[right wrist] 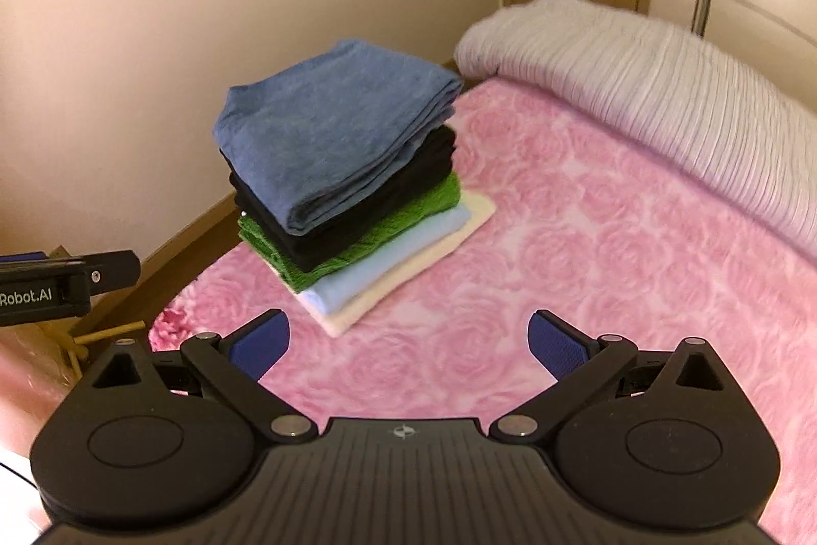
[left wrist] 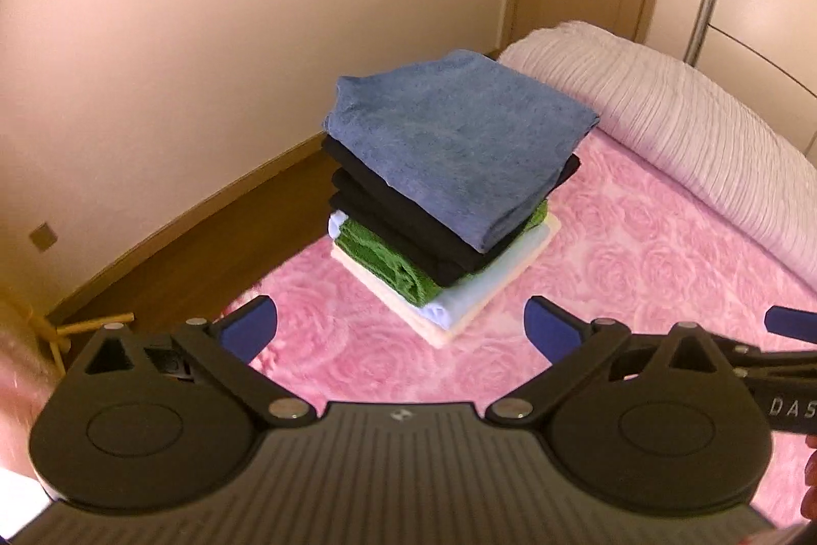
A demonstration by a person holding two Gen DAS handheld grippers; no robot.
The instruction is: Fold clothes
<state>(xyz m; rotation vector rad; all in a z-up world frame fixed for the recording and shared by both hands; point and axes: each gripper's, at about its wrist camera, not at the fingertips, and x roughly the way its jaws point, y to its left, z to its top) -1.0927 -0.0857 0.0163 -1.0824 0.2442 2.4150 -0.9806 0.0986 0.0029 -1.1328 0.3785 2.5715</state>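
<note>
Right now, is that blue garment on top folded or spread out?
Folded: the blue garment lies as a neat layered rectangle atop the stack.

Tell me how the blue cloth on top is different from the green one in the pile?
The blue cloth lies on top, fully in view; the green cloth is squeezed lower down, under black clothes, with only its edges showing. The blue cloth looks smooth, the green cloth fuzzy like a towel. Both are folded in one pile on the pink bed.

Clothes stack (left wrist: 449, 187) on bed (left wrist: 638, 289), rolled quilt (left wrist: 689, 126) behind.
</note>
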